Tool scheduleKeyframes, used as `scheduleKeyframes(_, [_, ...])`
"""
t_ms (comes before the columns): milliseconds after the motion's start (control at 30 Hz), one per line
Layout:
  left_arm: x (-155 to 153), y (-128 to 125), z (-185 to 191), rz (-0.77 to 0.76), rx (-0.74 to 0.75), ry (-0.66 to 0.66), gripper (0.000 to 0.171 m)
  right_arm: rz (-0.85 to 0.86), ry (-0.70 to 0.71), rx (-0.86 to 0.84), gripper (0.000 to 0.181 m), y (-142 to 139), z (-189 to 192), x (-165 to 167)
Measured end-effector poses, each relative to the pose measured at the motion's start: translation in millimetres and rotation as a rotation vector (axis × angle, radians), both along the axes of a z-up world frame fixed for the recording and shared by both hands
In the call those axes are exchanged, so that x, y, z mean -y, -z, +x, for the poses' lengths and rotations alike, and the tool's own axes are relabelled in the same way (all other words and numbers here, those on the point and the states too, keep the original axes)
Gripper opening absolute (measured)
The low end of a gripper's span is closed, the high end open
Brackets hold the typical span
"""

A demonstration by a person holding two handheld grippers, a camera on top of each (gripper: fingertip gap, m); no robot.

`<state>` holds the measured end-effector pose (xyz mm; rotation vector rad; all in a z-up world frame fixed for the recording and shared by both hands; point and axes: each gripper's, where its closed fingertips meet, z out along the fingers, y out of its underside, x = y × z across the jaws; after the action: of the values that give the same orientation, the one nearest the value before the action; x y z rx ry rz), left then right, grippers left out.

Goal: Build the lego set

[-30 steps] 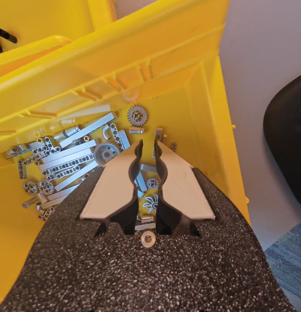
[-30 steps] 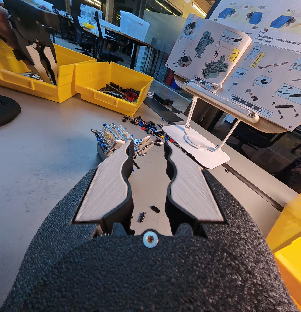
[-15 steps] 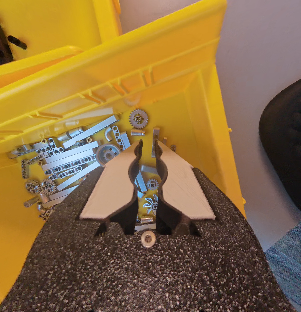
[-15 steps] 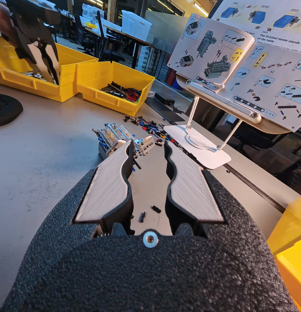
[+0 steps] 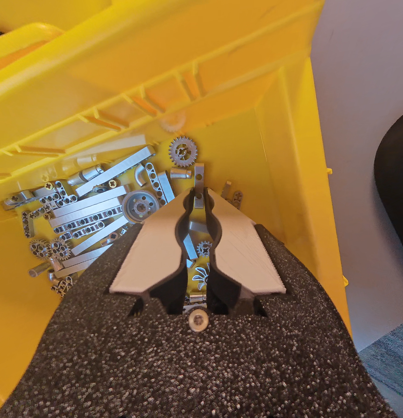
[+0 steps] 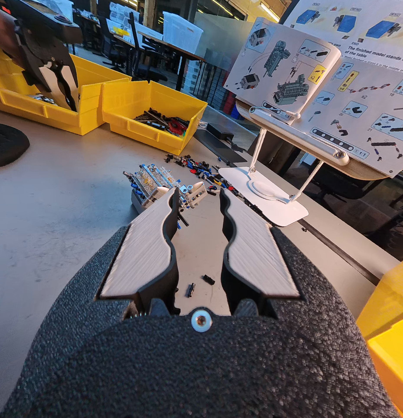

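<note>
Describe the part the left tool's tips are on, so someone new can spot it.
Look in the yellow bin of grey building parts, toward its right inner wall. Just below the large grey gear, a short grey beam stands end-on between the tips of the left tool. Unlike the long beams piled flat to the left, it is short, shows round holes and lies apart from the pile.

L wrist cam: looks steeply down into yellow bin of grey beams & gears, very close. R wrist cam: low over grey table, faces fwd toward part-built model, instruction stand. Shared: same bin w/ left gripper far upper-left in R view.
</note>
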<state>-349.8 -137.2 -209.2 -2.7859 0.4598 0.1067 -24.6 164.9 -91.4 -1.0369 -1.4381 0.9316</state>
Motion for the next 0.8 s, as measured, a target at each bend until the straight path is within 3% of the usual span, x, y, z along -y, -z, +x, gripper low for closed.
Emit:
scheduleKeyframes(100, [3.6,-19.6,-6.2,0.025,-0.06,-0.006,0.006,0.003,0.008,-0.007,0.035,-2.2,1.2,-1.3])
scheduleKeyframes(200, [-8.7,-99.7,-7.5,0.273,-0.137,-0.066,0.006,0.001,0.016,-0.018,0.035,-4.3,3.9,-3.5])
scheduleKeyframes(267, [-24.4,-158.4,14.8,0.486,-0.157,-0.059,0.006,-0.019,0.015,-0.024,0.035,-4.9,3.8,-5.9])
scheduleKeyframes(333, [-45.6,-194.9,58.3,0.668,-0.113,0.001,0.006,-0.054,0.0,-0.029,0.035,-4.4,2.1,-6.0])
scheduleKeyframes(400, [-71.9,-205.7,115.1,0.815,0.045,0.071,0.007,-0.079,-0.018,-0.026,0.036,-2.7,0.5,-3.6])
scheduleKeyframes(533, [-134.5,-177.1,208.9,0.953,0.563,0.109,0.006,-0.041,-0.025,-0.024,0.036,-3.7,1.2,2.6])
scheduleKeyframes(633, [-193.1,-170.4,225.0,1.018,0.836,0.006,0.006,0.004,-0.013,-0.03,0.036,-6.4,2.5,4.4])
scheduleKeyframes(700, [-225.3,-190.3,218.5,1.083,0.961,-0.033,0.006,0.019,-0.008,-0.024,0.036,-5.3,2.6,4.6])
scheduleKeyframes(800, [-271.8,-220.9,190.8,1.15,1.015,-0.078,0.006,0.023,-0.015,-0.019,0.035,-3.6,2.1,4.0])
